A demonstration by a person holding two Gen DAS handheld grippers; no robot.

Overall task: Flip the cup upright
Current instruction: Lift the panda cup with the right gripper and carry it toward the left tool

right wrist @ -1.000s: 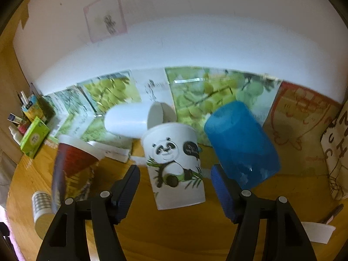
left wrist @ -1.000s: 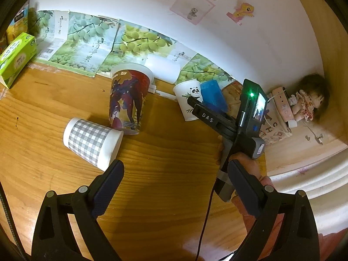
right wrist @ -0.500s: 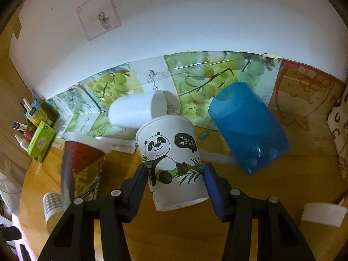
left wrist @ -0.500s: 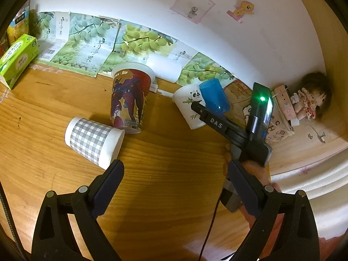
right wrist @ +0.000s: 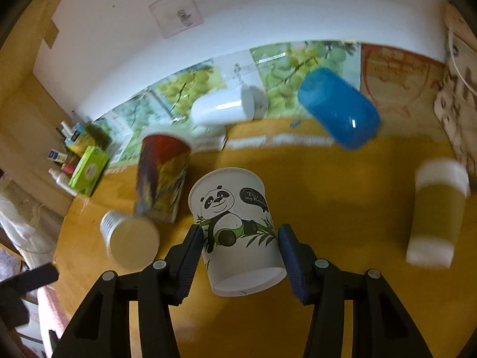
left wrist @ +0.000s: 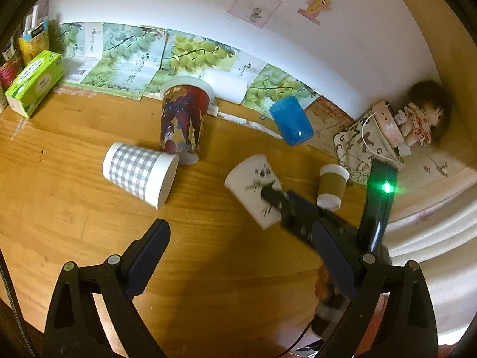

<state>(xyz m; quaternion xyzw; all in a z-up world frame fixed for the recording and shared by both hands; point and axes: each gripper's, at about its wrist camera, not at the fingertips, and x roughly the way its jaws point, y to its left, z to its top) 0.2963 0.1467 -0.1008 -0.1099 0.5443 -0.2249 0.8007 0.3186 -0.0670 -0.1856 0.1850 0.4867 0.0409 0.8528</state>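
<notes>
A white paper cup with a panda print [right wrist: 235, 226] sits between the fingers of my right gripper [right wrist: 241, 238], which is shut on its lower half. The cup is tilted, its rim pointing away from the camera. In the left wrist view the same panda cup [left wrist: 253, 189] hangs tilted above the wooden table [left wrist: 74, 208], with the right gripper [left wrist: 274, 200] clamped on it. My left gripper [left wrist: 238, 238] is open and empty above the near part of the table.
A grey checked cup [left wrist: 137, 173] lies on its side beside a tall red printed cup [left wrist: 182, 122]. A blue cup [left wrist: 290, 123] and a white cup [left wrist: 226, 85] lie by the wall. A brown-sleeved cup [left wrist: 331, 186] stands at the right. A green box [left wrist: 32, 83] is far left.
My right gripper has closed on the panda cup, lifted it off the table and carried it back toward the near side. The left gripper stayed open and barely moved.
</notes>
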